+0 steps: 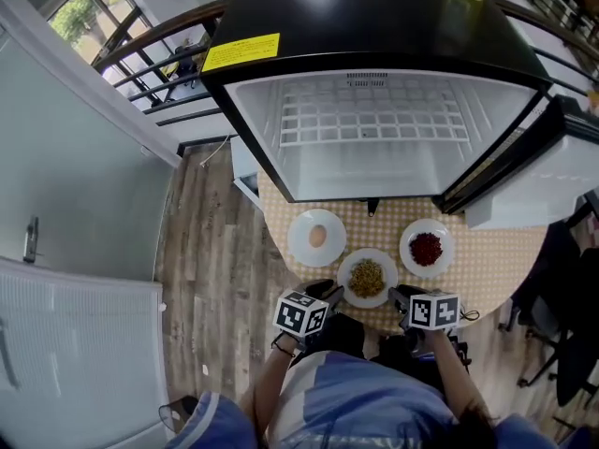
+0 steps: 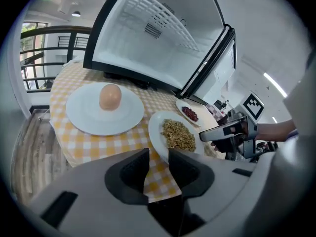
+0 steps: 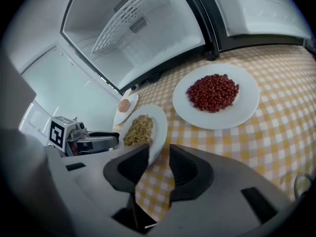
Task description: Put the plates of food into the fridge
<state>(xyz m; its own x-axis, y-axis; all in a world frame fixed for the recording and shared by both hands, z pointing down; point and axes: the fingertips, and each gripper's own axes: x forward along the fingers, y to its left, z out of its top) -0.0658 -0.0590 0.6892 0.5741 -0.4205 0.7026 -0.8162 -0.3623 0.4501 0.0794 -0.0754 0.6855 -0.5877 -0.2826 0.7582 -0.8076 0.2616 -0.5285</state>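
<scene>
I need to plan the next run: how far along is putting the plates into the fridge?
Done: the fridge stands open, its shelf bare. In hand: the left gripper and right gripper, both open, flank the middle plate without gripping it. Left: the middle plate, the egg plate and the plate with red food all sit on the table; none is inside yet.

Head view: from above, steeply down onto table (image 1: 487, 269) and open fridge (image 1: 374, 129). Gripper views: low, close over tabletop, aimed toward fridge from left and right; middle plate (image 2: 155, 132) shared by all three.
</scene>
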